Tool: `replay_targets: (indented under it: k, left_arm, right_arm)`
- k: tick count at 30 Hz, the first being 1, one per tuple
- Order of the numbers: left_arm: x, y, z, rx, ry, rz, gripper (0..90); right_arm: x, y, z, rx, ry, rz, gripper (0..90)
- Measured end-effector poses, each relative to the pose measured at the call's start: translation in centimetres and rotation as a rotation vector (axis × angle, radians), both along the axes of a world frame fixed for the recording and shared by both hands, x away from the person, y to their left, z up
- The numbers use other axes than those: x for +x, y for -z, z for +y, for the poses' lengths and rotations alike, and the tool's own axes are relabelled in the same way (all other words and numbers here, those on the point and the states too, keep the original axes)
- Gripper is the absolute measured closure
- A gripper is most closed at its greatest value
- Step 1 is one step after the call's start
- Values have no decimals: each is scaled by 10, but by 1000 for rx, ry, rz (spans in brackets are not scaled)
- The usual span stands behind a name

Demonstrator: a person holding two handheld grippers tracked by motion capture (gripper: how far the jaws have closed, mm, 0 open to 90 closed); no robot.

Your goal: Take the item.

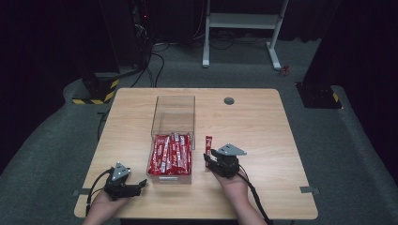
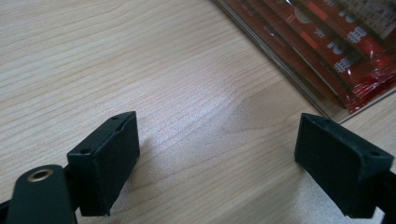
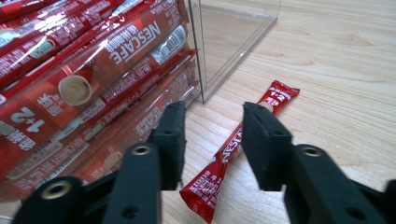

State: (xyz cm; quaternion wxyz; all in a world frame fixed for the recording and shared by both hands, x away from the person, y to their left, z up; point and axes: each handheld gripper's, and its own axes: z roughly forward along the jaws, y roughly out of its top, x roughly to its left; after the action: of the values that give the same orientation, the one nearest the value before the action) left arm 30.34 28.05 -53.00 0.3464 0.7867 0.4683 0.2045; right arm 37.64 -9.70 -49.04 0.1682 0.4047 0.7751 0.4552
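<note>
Right gripper view: right tongs [image 3: 212, 140] spread around one red coffee stick [image 3: 238, 151] on tabletop [image 3: 336, 93].
Grabbing nothing yet; left tongs [image 2: 229, 163] wide apart, resting. Many sticks already inside clear box [image 1: 172, 123]; one left outside.

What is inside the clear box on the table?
The clear box holds red Nescafé sachets stacked at its near end; its far end looks empty. How many layers lie underneath cannot be seen.

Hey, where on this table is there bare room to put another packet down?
The light wooden table is bare right of the clear plastic box, out past the small grey grommet, and along the left edge. It is crowded near the box's front: the loose red sachet, the right gripper and left gripper.
</note>
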Motion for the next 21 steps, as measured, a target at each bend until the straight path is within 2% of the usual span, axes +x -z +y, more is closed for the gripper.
replay_targets:
  k: [1,7,9,17,21]
  left_arm:
    - [0,0,0,0,1,1,142]
    - [0,0,0,0,1,1,142]
    - [0,0,0,0,1,1,142]
    - [0,0,0,0,0,0,142]
    - [0,0,0,-1,0,0,142]
  right_arm:
    - [0,0,0,0,0,0,577]
    - [0,-4,-1,10,-13,-7,439]
    - [-1,-8,-3,20,-11,-24,391]
    - [-4,-15,-6,23,-10,-65,369]
    - [-5,-17,-9,22,-1,-71,367]
